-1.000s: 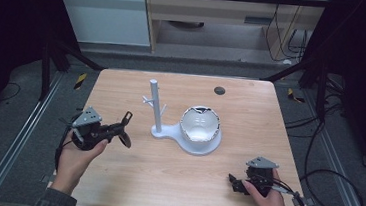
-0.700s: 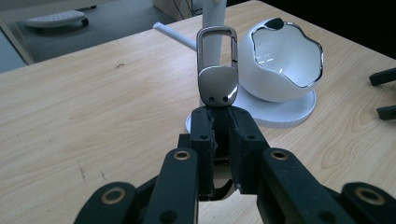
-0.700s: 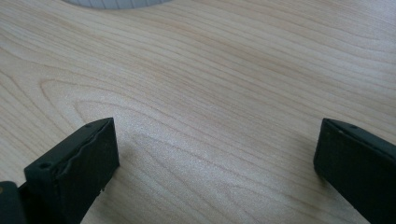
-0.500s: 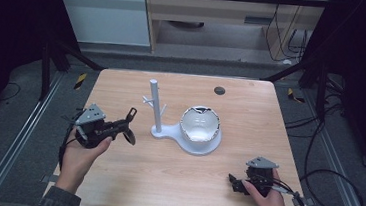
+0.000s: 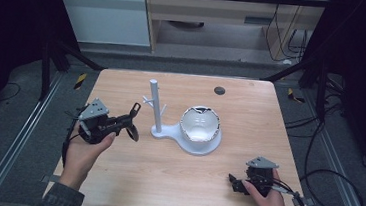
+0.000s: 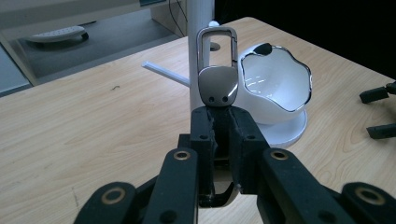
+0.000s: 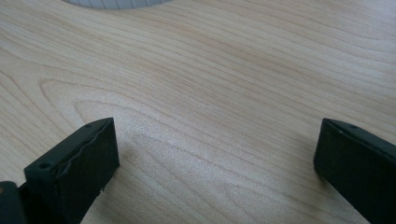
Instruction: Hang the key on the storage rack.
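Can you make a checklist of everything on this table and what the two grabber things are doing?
Surface: light wooden table, bare in most places.
Job's things: a metal clip with a loop is held in the left gripper, pointing toward the white peg stand. A white bowl with a shiny wavy rim sits on the stand's base.
Clutter: one small dark round thing near the far edge.
Grippers: the left one is shut on the clip, lifted above the table; the right gripper is low at the near right side, fingers wide apart with nothing between them.
Cables: a black cable trails off to the right.
Surroundings: grey floor, dark frame, shelf behind.
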Available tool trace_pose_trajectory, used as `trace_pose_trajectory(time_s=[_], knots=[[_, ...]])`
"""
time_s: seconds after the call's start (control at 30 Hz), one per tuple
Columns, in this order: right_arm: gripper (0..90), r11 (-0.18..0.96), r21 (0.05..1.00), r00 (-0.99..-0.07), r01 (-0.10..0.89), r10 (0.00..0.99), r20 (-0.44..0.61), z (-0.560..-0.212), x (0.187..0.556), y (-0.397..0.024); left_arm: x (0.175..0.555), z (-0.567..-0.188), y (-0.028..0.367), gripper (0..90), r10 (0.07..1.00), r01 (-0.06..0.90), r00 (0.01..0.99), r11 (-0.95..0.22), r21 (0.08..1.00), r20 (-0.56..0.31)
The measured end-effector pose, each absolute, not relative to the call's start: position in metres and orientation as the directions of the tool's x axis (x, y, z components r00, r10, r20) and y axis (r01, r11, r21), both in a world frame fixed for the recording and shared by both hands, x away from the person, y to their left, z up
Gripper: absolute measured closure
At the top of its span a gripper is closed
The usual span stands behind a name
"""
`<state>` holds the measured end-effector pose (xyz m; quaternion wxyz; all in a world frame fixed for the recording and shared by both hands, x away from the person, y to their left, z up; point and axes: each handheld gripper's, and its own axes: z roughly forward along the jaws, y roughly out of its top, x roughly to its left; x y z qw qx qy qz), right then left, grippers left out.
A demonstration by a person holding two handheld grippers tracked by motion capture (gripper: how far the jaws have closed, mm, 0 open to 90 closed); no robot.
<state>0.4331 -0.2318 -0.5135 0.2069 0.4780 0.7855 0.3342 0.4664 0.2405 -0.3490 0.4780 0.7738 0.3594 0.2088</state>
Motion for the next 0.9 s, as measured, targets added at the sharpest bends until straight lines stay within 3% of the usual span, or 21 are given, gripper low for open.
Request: trace_pose_trajectory(time_s=[0.9], knots=[[0.4, 0.320, 0.723, -0.458, 0.613, 0.889, -0.006, -0.514, 0.433, -0.232, 0.475, -0.338, 0.227, 80.4, 0.754, 0.350, 0.657, -0.309, 0.884, 0.003]])
